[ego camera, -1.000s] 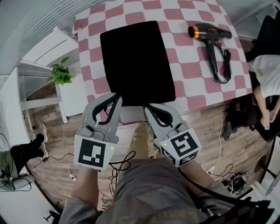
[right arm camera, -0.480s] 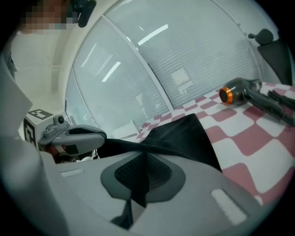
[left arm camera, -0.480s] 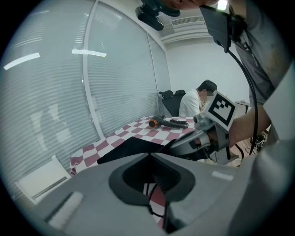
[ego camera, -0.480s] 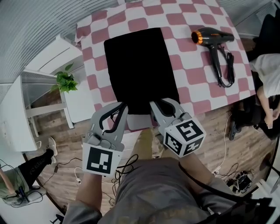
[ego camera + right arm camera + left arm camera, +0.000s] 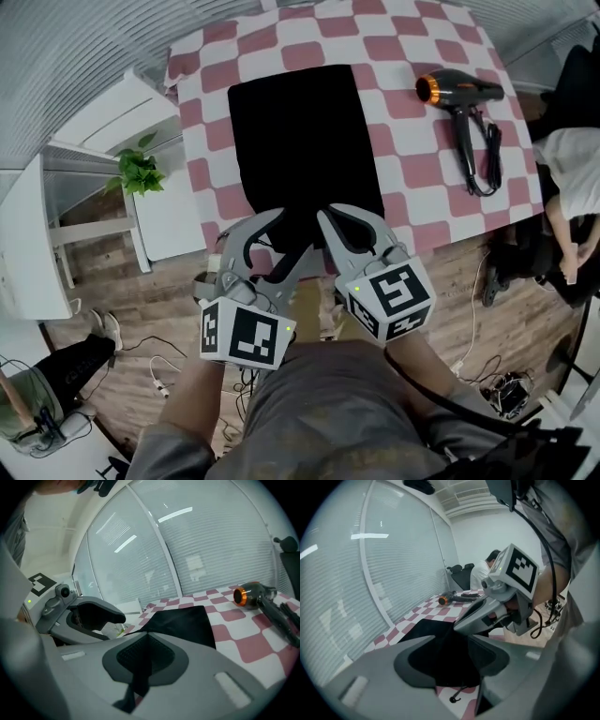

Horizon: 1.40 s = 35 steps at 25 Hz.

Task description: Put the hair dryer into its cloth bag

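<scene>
My right tool is clamped on the near hem of the cloth bag. The right gripper view shows a fold of black fabric running up between its pads. My left tool sits just beside it at the same hem with its jaws well apart. Black cloth and a loose drawstring lie in the gap. As far as I can judge from the dark left gripper view, nothing is pinched there yet.

The bag lies flat on the checked surface, with its near end at the edge closest to me. The hair dryer lies on its side well apart from it, at the far right, with its cord looped beside the handle.

I judge the step in hand to be opening the bag's mouth. To do it well, I want the left tool to close on a single layer of the hem, the one opposite whatever the right tool has. It should not catch both layers or only the drawstring. Black on black is hard to read, so I would nudge the lower jaw under the top layer before closing. Then I would draw the two tools apart and slightly upward, keeping the right grip firm. The mouth needs to gape wide enough to take the dryer's nozzle.
</scene>
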Tool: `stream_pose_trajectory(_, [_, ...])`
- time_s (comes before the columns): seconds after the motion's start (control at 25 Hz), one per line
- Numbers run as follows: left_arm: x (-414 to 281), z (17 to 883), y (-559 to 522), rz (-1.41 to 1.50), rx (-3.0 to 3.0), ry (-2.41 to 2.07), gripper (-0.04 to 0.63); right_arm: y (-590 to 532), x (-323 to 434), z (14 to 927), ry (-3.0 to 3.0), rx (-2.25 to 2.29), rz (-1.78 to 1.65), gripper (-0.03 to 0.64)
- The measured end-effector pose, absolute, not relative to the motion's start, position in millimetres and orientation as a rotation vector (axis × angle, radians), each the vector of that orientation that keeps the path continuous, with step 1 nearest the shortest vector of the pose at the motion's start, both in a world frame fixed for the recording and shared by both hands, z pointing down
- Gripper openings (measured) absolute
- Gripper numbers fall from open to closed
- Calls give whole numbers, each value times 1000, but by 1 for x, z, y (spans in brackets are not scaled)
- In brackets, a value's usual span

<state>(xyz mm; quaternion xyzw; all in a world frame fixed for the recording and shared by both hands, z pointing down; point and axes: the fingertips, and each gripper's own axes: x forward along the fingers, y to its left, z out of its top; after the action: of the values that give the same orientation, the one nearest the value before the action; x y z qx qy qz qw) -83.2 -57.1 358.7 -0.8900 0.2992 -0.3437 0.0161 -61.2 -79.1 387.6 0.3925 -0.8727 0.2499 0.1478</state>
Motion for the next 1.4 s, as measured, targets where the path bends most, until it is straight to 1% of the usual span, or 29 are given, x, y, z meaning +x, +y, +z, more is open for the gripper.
stream_pose_trajectory(0.28, [-75, 374, -70, -1165, -2653, 908, 212, -73, -60, 383, -2518, 1121, 677, 25])
stream_pose_trajectory(0.32, [-76, 376, -71, -1178, -2633, 909, 187, -72, -59, 382, -2522, 1122, 681, 25])
stream_pose_trajectory(0.4, [-75, 375, -73, -1182, -2592, 897, 17, -71, -58, 381, -2529, 1120, 689, 25])
stream_pose_trajectory(0.6, [-69, 363, -82, -1126, -2618, 908, 14, -54, -50, 380, -2522, 1097, 707, 34])
stream_pose_trajectory(0.8, [-73, 338, -97, -1067, -2614, 982, 14, -44, -34, 392, -2461, 1146, 852, 37])
stream_pose_trajectory(0.92, [-72, 327, -100, -1054, -2601, 979, 14, -49, -36, 388, -2446, 1152, 880, 37])
stream_pose_trajectory(1.24, [-71, 322, -96, -1004, -2649, 925, 14, -67, -26, 358, -2440, 1201, 699, 43])
stream_pose_trajectory(1.4, [-75, 321, -96, -997, -2669, 916, 14, -80, 16, 344, -2392, 1327, 657, 46])
